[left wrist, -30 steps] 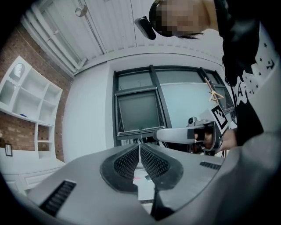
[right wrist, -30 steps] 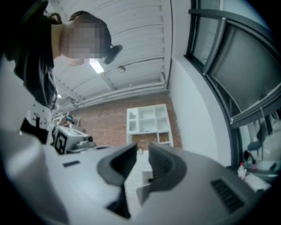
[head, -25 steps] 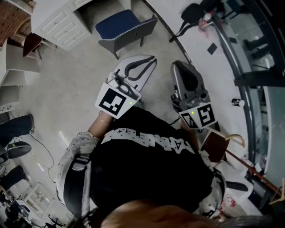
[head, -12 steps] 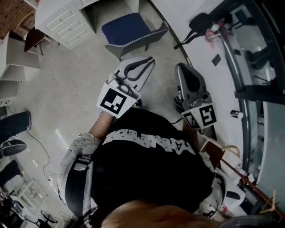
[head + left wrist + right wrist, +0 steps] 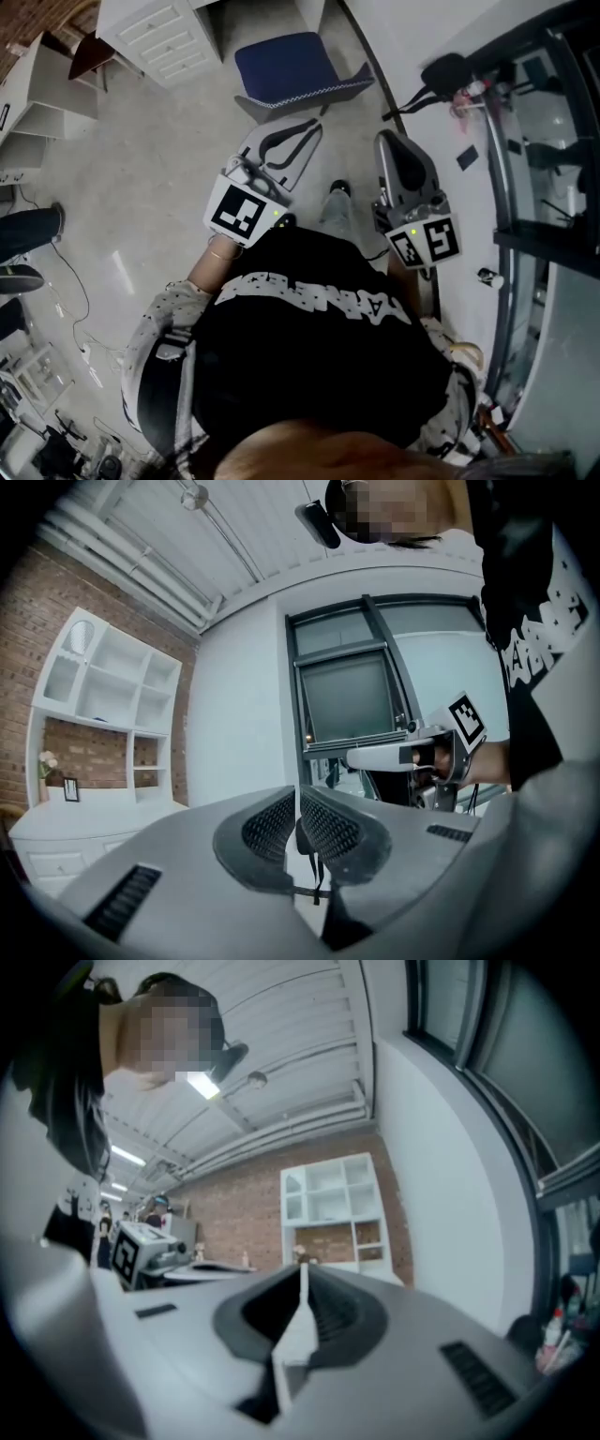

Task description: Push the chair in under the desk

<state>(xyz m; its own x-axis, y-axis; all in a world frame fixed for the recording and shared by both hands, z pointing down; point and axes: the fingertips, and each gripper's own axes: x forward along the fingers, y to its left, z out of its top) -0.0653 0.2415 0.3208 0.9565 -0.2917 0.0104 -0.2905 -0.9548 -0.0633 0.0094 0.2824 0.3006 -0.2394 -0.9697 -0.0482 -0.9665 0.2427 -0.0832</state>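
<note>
1. Blue cushioning covers the seat of the chair, which stands on the pale floor ahead of us, just beside the white drawer unit. Its grey backrest is turned toward us.
2. We hold the left gripper pointed at that backrest with its tip close by. We cannot tell whether it touches.
3. In the left gripper view its jaws are pressed together with nothing between them. A dark-framed window lies beyond.
4. We hold the right gripper alongside, to the right of the chair and apart from it.
5. In the right gripper view its jaws also meet, and nothing sits between them. A white shelf unit stands against a brick wall in the distance.
</note>
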